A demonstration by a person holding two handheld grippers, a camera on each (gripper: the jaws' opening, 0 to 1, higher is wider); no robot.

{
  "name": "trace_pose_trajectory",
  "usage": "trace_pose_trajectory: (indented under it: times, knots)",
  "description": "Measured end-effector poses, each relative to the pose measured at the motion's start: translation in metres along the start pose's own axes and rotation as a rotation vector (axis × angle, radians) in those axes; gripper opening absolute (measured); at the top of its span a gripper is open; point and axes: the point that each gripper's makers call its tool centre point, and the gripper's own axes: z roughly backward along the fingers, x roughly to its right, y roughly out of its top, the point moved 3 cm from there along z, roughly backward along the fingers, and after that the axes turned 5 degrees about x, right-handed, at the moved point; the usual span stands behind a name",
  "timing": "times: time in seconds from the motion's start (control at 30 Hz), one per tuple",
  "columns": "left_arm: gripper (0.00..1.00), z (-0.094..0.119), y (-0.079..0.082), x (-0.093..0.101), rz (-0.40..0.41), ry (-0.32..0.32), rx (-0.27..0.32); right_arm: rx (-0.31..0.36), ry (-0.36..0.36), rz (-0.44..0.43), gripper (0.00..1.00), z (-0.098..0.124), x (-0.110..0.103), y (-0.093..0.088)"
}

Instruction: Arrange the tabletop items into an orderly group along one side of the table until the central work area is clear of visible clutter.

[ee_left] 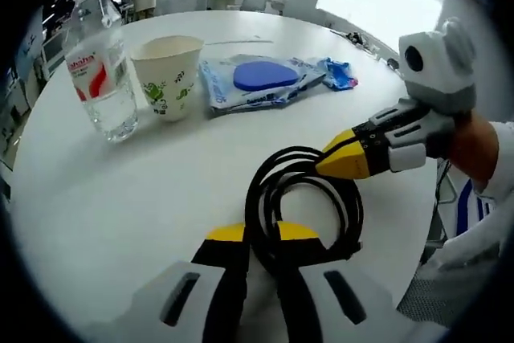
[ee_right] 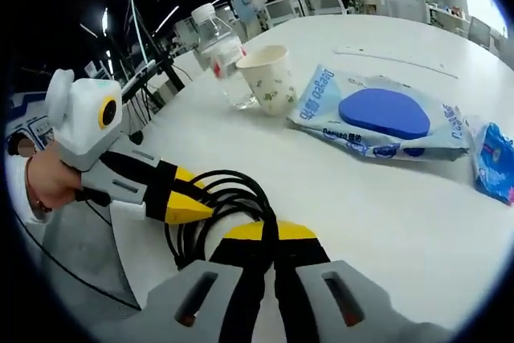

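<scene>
Item one — black cable coil [ee_left: 309,198], taken as my landmark. It lies flat on the white counter [ee_left: 120,198] close to the edge nearest me; the loops form an oval whose long axis runs roughly from my left tongs [ee_left: 262,234] toward the far row of items.

My left tongs, in the left gripper view: jaws narrow, pinched on the near strands of the coil. My right tongs [ee_right: 269,233], in the right gripper view: jaws nearly together on the coil's strands at its opposite side. In the left gripper view the right tongs come in from the right, their yellow tips meeting on the coil's upper loop.

Beyond the coil, in a row:
- clear water bottle [ee_left: 100,70], upright, red-and-white label; its cap is partly lost in glare.
- paper cup [ee_left: 169,74], upright, green print, just beside the bottle.
- wet-wipes pack [ee_left: 257,82], flat, blue oval lid up, long axis along the row.
- small blue packet [ee_left: 337,74], beside the pack's far end; cut off by the frame edge in the right gripper view.

The cable's ends are hidden among the loops — I cannot make out any plug. Pack lettering too blurred to read.
</scene>
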Motion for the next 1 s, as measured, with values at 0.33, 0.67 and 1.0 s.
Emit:
trace_pose_trajectory:
  times: [0.33,0.67,1.0]
  knots:
    - [0.04,0.010,0.009,0.002,0.080,-0.007,0.039,0.031,0.014,0.013,0.00,0.013,-0.007,0.010]
    - [0.02,0.024,0.027,0.011,0.077,-0.014,0.092,0.084,0.017,0.050,0.00,0.032,-0.012,0.027]
    - [0.01,0.039,0.055,0.022,0.050,-0.020,0.147,0.151,0.012,0.077,0.00,0.054,-0.011,0.050]
